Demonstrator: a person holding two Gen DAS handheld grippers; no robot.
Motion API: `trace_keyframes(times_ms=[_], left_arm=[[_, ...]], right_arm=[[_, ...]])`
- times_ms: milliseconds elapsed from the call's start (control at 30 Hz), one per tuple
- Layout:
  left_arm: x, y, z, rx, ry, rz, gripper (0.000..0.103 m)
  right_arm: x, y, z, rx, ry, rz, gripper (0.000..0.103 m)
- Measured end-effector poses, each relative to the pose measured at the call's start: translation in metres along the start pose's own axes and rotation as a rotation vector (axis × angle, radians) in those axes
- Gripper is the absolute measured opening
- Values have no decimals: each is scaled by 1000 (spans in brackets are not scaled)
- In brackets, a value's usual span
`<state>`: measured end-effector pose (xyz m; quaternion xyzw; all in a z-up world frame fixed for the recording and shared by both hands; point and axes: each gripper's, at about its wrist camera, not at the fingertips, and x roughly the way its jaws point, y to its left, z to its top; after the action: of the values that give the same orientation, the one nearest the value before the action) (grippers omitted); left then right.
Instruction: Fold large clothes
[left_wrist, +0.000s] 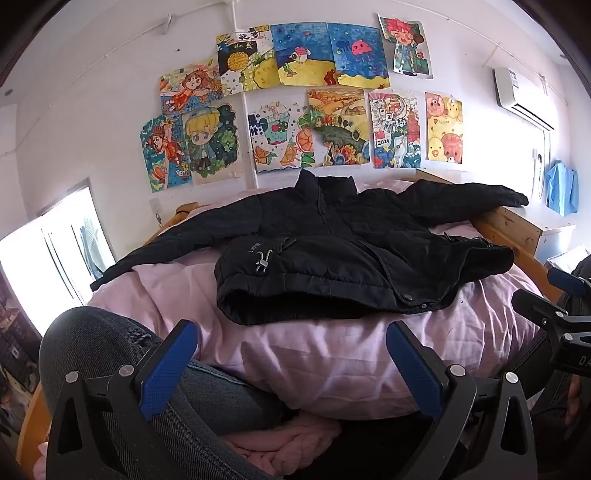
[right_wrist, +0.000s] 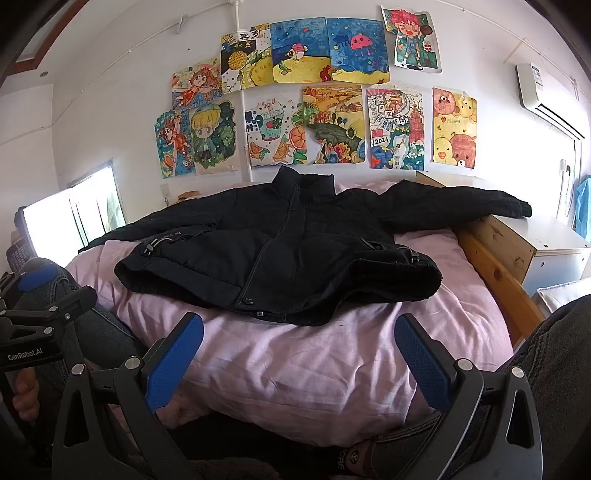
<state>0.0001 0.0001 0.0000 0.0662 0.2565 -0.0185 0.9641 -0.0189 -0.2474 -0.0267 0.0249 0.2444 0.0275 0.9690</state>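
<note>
A black padded jacket (left_wrist: 332, 251) lies front up on a pink bed (left_wrist: 332, 354), collar toward the wall, both sleeves spread out sideways. Its hem is folded up over the body. The right sleeve end hangs over the wooden bed rail (left_wrist: 517, 221). The jacket also shows in the right wrist view (right_wrist: 288, 254) on the pink bed (right_wrist: 314, 369). My left gripper (left_wrist: 293, 354) is open and empty, short of the jacket's near edge. My right gripper (right_wrist: 299, 350) is open and empty, also short of the jacket. Each gripper shows at the edge of the other's view.
The person's knees in jeans (left_wrist: 110, 354) flank the bed's near end. A wooden bed frame (right_wrist: 495, 266) runs along the right, with a white cabinet (right_wrist: 554, 251) beyond it. Children's drawings (left_wrist: 314, 99) cover the wall. A bright window (left_wrist: 55, 243) is at left.
</note>
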Motion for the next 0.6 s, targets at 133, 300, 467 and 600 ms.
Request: trace_keyframes(times_ms=[133,300,467,600], left_arm=[[0,0,0,1,-2,0,103],[0,0,0,-2,-3,-1,103],[0,0,0,-2,-4,0,103],[0,0,0,-2,-4,-3,103]], right_arm=[[0,0,0,0,-2,1,102],[0,0,0,0,-1,0,102],[-1,-2,0,2,-1,0,102],[0,-2,-1,0,-1,0,102]])
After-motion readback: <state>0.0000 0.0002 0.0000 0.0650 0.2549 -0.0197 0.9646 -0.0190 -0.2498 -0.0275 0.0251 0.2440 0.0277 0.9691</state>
